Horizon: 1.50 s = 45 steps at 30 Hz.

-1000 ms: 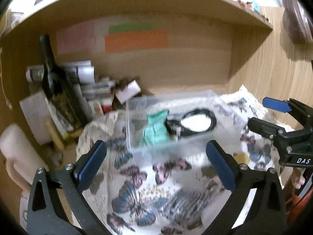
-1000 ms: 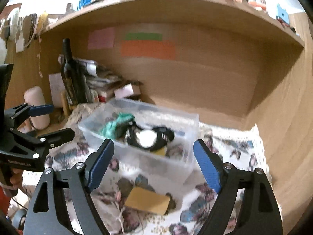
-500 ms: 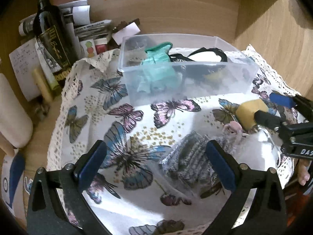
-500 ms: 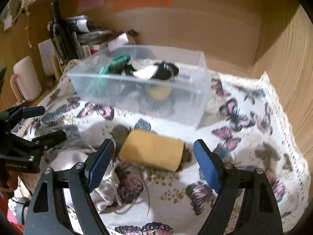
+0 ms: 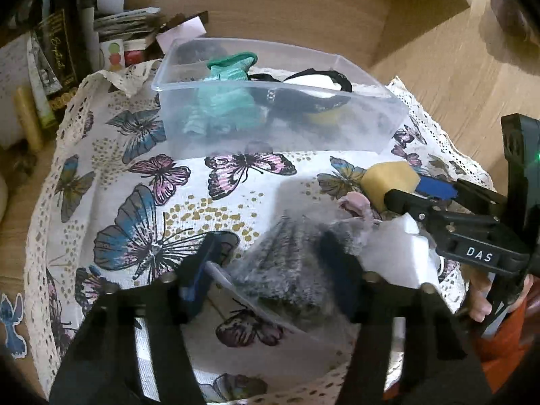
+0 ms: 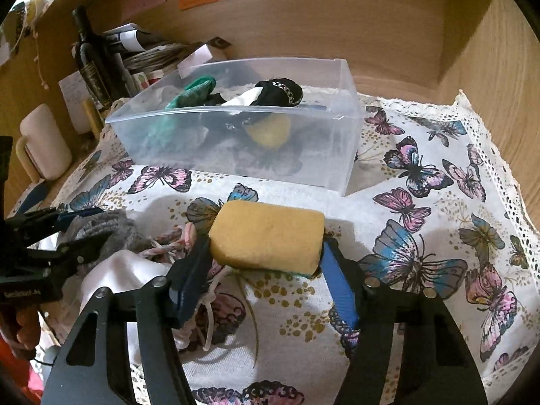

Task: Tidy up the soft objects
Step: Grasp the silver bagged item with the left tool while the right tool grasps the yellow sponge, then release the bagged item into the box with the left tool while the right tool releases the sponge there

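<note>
A yellow sponge (image 6: 266, 236) lies on the butterfly cloth (image 6: 422, 202). My right gripper (image 6: 263, 256) is closing, and both its pads touch the sponge's ends. In the left wrist view a grey knitted piece (image 5: 290, 263) in clear wrap lies between the fingers of my left gripper (image 5: 270, 265), which is also closing. Its right pad meets the knit; its left pad stands at the wrap's edge. Behind them a clear plastic bin (image 5: 270, 82) holds a green cloth (image 5: 233, 67), a black and white piece (image 5: 314, 81) and a yellow sponge (image 6: 270, 131).
A pink rope (image 6: 168, 239) and a white cloth (image 6: 118, 270) lie between the two grippers. A dark bottle (image 6: 91, 60), papers and a cream mug (image 6: 44, 141) crowd the back left. Wooden walls close the back and right.
Both grippers sank toward the cloth and tilted down. Their jaws narrowed, the right around the sponge, the left around the grey knitted piece.
</note>
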### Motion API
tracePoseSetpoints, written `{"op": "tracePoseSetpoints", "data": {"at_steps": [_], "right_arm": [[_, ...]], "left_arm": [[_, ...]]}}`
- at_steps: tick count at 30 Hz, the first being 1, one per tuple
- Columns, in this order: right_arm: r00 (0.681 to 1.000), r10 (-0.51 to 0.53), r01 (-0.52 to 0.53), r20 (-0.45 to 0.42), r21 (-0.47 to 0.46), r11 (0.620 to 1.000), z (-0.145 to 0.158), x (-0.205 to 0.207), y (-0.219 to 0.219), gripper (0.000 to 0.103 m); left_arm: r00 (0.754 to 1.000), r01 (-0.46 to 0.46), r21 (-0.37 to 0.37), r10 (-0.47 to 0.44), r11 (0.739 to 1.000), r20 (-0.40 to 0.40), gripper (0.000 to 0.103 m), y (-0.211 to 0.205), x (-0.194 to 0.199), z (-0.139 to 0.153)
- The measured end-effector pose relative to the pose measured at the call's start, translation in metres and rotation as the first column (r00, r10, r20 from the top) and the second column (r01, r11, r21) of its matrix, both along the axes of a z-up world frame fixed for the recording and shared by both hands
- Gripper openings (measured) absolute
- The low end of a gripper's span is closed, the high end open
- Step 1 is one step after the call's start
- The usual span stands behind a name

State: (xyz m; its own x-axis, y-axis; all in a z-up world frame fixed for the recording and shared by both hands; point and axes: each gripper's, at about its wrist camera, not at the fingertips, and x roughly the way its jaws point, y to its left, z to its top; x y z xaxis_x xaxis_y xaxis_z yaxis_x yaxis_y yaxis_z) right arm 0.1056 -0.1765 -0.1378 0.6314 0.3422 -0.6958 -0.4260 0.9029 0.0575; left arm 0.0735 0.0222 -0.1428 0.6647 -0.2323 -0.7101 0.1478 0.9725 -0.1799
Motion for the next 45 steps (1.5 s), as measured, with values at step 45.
{"op": "tracePoseSetpoints", "data": {"at_steps": [45], "right_arm": [[0.964,-0.029,0.015,0.263,0.056,0.998,0.088,0.056,0.003,0.054]], "left_arm": [[0.925,-0.15,0.032,0.129,0.988,0.357,0.02,0.009,0.07,0.13]]}}
